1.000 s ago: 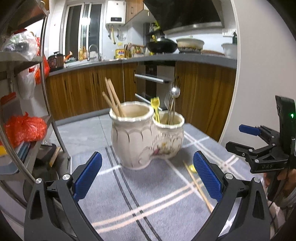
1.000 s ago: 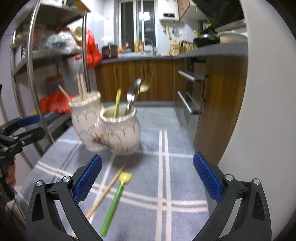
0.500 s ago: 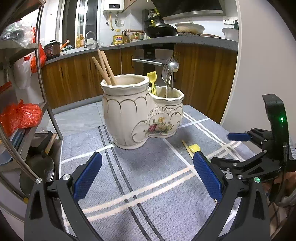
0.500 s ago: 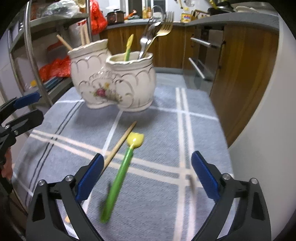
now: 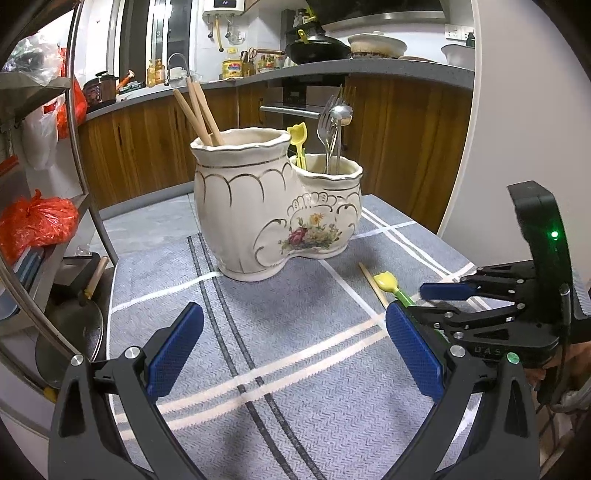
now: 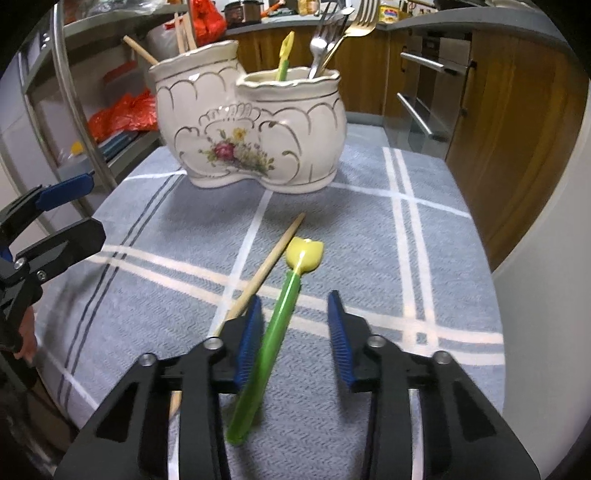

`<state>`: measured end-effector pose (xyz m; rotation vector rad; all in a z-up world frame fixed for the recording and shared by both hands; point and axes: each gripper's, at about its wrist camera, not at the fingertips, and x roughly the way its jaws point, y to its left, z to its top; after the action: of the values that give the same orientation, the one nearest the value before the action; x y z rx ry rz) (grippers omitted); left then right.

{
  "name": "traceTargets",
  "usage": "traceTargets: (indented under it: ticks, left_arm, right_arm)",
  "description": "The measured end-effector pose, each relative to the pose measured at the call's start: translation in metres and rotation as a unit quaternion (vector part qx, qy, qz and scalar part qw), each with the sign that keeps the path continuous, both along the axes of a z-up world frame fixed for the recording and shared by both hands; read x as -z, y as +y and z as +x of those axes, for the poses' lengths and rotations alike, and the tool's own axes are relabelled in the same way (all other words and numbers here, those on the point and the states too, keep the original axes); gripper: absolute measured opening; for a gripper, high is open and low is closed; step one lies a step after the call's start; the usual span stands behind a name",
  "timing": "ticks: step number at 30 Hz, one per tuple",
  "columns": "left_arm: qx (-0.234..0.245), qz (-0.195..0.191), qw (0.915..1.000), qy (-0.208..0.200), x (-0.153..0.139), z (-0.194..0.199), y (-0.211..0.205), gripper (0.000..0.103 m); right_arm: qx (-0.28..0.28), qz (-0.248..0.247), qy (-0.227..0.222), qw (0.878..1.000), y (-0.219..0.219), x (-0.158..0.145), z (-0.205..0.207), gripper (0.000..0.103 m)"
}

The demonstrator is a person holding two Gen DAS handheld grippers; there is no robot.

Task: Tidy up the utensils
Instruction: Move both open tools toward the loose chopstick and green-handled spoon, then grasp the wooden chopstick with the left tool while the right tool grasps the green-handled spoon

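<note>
Legible markings: raised letters "DAS" on the black body of the right gripper (image 5: pixel 439 301), seen in the left wrist view. The wall-mounted water heater (image 5: pixel 223 7) display shows "22". Other labels are too small to read.

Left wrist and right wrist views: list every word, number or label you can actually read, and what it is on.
"DAS": raised letters on the black body of the right gripper, seen in the left wrist view.
"22": likely reading of the small display on the white water heater; tiny, uncertain.
Yellow tin on the counter: printed label, too blurred to read.
Ceramic utensil holder: flowers and gold lines only, no text.
Nothing else is legible.
</note>
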<state>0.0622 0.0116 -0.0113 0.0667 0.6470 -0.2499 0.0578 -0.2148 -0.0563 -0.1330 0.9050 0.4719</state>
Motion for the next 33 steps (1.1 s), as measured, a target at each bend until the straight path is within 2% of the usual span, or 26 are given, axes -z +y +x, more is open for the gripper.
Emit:
traceTargets:
  ticks: [1, 3, 6, 14, 21, 26, 29, 31, 33]
  left_arm:
    - [0.001, 0.0, 1.0, 0.001, 0.0, 0.0, -0.001, 0.097]
    - [0.002, 0.0, 1.0, 0.002, 0.001, 0.0, -0.003, 0.097]
    - [0.007, 0.002, 1.0, 0.004, 0.001, -0.001, -0.007, 0.097]
    - [0.032, 0.015, 0.9992, 0.02, 0.006, 0.0, -0.033, 0.097]
    - [0.056, 0.026, 0.9961, 0.062, 0.02, 0.001, -0.062, 0.097]
    - [0.056, 0.03, 0.9951, 0.076, 0.029, 0.002, -0.079, 0.096]
    - [0.059, 0.045, 0.9935, 0.086, 0.036, 0.004, -0.091, 0.084]
    - [0.06, 0.056, 0.9925, 0.091, 0.04, 0.006, -0.096, 0.079]
    - [0.05, 0.07, 0.9915, 0.097, 0.044, 0.01, -0.1, 0.068]
  right_arm:
    - [0.001, -0.002, 0.0, 1.0, 0.001, 0.0, 0.001, 0.031]
    - [0.002, 0.002, 0.003, 1.0, 0.002, 0.0, 0.005, 0.02]
    - [-0.005, 0.007, 0.005, 1.0, 0.002, 0.0, 0.008, 0.013]
    - [0.002, 0.022, -0.008, 1.0, -0.011, -0.003, 0.008, 0.01]
    - [0.033, 0.046, -0.037, 0.998, -0.041, -0.016, 0.009, 0.01]
    - [0.048, 0.06, -0.048, 0.996, -0.059, -0.021, 0.011, 0.01]
    - [0.047, 0.066, -0.053, 0.995, -0.063, -0.022, 0.01, 0.01]
    - [0.044, 0.067, -0.056, 0.995, -0.062, -0.022, 0.008, 0.01]
    - [0.042, 0.069, -0.058, 0.995, -0.062, -0.023, 0.006, 0.01]
